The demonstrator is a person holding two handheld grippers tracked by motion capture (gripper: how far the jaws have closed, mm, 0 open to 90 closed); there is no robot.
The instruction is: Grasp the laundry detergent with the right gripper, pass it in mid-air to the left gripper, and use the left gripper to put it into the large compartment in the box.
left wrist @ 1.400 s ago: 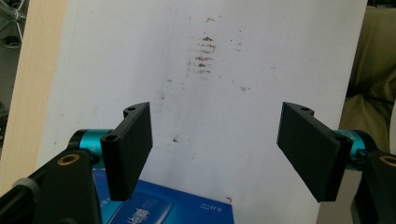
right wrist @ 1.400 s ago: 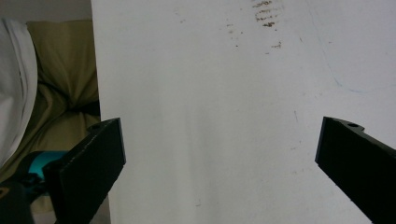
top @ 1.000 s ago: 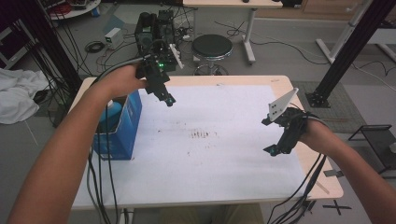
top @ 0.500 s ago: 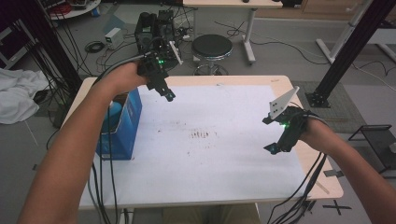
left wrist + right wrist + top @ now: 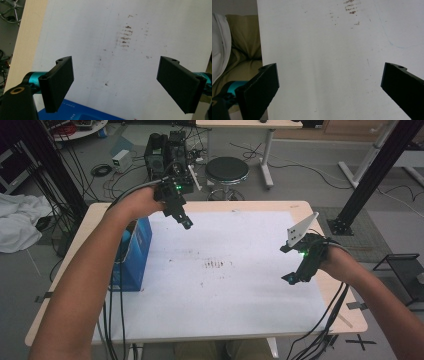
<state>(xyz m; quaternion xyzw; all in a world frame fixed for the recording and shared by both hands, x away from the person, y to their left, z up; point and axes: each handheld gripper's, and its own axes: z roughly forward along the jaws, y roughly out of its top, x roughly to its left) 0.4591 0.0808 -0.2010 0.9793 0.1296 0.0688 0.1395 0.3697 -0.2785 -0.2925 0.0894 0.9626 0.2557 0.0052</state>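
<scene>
My left gripper (image 5: 184,221) hovers over the table's far left part, above the white sheet (image 5: 225,285), and in the left gripper view (image 5: 117,86) its jaws stand wide open with nothing between them. A blue box (image 5: 136,251) stands at the table's left side, just below that hand; its top edge (image 5: 82,115) peeks in at the bottom of the left gripper view. My right gripper (image 5: 295,276) hangs over the sheet's right side, jaws wide open and empty (image 5: 332,92). Brown smudges (image 5: 216,265) mark the sheet's middle.
The wooden table (image 5: 345,315) ends close to the right hand. Behind the table stand a black stool (image 5: 227,171) and a dark equipment rack (image 5: 167,150). Cables (image 5: 320,335) trail from both grippers over the near edge. White cloth (image 5: 17,227) lies on the floor at left.
The left gripper has drifted slightly toward the table's far edge. The right gripper has hardly moved. Both stay open.
</scene>
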